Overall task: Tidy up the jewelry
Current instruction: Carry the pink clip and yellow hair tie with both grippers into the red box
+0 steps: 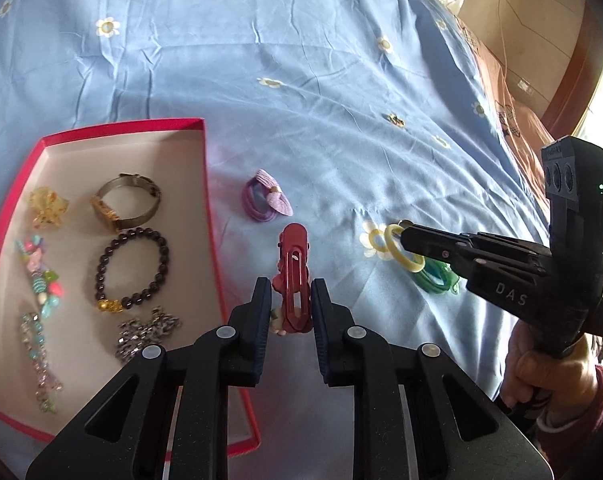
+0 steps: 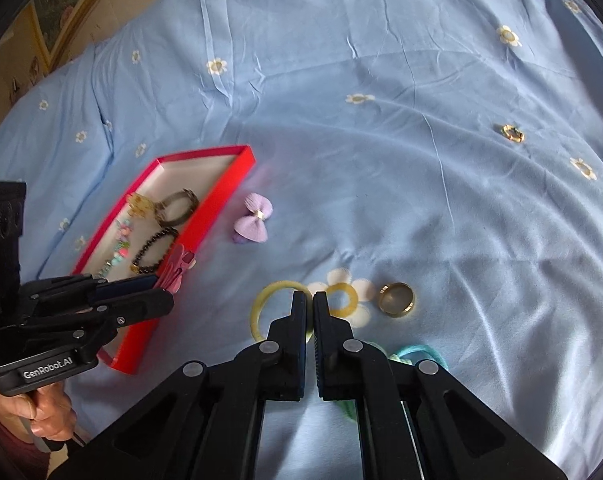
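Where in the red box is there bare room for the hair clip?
Free: the far strip of the red box, beyond the watch and yellow clip. Some bare floor along the right wall. Crowded: left side and centre, bead bracelet to the near charms.

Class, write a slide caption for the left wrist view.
Left gripper grips red hair clip beside jewelry-filled red tray.

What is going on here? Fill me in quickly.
A person is sorting jewelry on a blue bedspread with two handheld grippers. The left gripper clamps a red hair clip just beside the red tray, which already holds bracelets and beaded pieces. The right gripper is shut on a yellow hair tie. A purple bow hair tie, a gold ring and green hair ties lie loose on the spread.
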Motion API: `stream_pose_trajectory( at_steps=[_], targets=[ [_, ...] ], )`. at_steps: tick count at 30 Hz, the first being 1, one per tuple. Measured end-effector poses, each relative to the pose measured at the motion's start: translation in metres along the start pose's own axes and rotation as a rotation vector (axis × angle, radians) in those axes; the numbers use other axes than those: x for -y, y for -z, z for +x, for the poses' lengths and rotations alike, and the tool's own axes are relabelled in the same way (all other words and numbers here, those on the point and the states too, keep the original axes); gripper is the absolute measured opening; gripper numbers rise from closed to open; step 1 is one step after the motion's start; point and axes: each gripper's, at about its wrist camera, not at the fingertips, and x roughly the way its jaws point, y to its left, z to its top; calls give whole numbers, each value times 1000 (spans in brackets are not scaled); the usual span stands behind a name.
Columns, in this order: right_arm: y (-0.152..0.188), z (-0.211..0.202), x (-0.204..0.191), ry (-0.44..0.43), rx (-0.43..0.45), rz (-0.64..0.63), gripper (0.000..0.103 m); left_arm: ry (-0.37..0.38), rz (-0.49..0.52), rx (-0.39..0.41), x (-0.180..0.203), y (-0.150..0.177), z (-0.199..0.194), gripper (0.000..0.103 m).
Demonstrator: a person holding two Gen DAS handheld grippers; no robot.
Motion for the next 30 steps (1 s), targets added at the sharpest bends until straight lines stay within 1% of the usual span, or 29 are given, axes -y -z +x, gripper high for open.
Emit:
stream_pose_trajectory(
  at_steps=[5,10,19,30],
  targets=[
    [-4,-12,-9,-48,32,19,3,-17,-31,29,-13,6,-19,18],
    [-3,-19,-26,-76,43,5,3,-33,-69,47,-28,15,-35,18],
    [0,-11,-64,-134,22,-42,3,-73,-135,74,-60,33,-59,18],
    [2,6,-119,-209,-17,-129,3,-122,-209,86,-99,50,-75,18]
  ],
)
